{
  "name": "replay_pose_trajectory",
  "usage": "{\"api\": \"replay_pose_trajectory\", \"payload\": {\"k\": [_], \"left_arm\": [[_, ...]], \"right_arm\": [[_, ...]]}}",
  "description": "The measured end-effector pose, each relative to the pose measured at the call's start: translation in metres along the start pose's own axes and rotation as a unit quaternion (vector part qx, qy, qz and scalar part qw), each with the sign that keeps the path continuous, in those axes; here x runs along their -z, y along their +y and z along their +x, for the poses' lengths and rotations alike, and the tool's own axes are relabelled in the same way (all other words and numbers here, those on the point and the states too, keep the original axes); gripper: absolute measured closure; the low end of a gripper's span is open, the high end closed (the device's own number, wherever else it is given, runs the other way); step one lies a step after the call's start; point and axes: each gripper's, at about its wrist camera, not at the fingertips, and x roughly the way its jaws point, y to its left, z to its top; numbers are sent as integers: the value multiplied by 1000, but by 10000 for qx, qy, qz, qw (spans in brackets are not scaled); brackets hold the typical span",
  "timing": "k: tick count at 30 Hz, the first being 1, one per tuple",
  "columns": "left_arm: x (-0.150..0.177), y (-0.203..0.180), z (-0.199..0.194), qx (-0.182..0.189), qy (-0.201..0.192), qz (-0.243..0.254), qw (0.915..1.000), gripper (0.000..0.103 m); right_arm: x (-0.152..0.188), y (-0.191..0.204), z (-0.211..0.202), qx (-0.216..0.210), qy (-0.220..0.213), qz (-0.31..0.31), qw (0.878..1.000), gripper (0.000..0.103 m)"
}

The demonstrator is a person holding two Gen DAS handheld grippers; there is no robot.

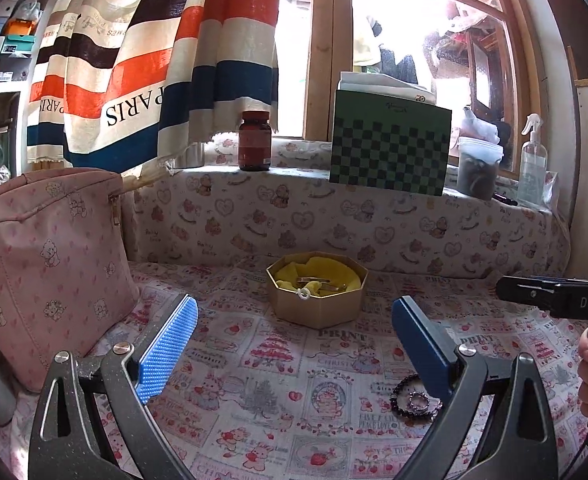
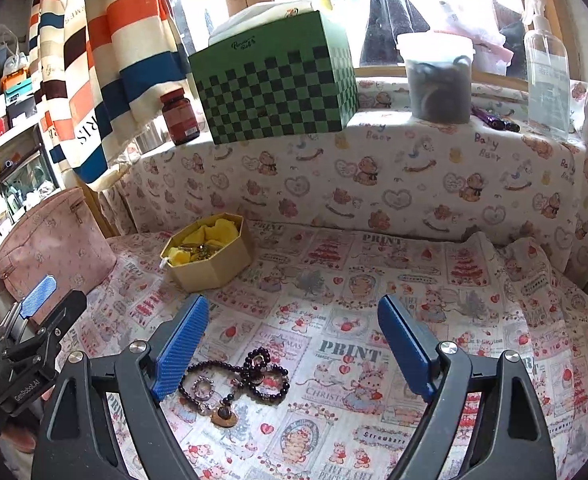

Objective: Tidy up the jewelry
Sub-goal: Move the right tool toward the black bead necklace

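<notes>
Right wrist view shows both the right gripper (image 2: 294,344) and left gripper (image 1: 294,344) with fingers apart and empty, so I'd say the beaded bracelets (image 2: 234,380) by the right gripper's left finger need grasping next, then carrying to the octagonal box (image 2: 210,256).

The cloth (image 2: 373,312) on the bed is matt printed cotton, and the box (image 2: 214,264) looks like matt gold card lined with soft yellow fabric. The bracelet (image 2: 254,376) has glossy dark beads; the pads (image 2: 182,348) are ribbed blue rubber on grainy black arms.
</notes>
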Motion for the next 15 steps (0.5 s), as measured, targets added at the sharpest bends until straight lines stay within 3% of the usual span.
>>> {"api": "replay_pose_trajectory", "payload": {"k": [5,9,13,15], "left_arm": [[4,-1,0,-175,-12,113,9998,6],[6,-7,1,-151,8,257,9996,6],[8,-9,1,-135,-1,337,9993,6],[8,-9,1,-78,27,313,9995,6]], "right_arm": [[11,11,23,11,895,-407,9952,15],[24,28,31,-153,1338,-914,9867,17],[40,48,38,-129,1616,-1447,9761,37],[47,54,43,-222,1806,-1541,9711,56]]}}
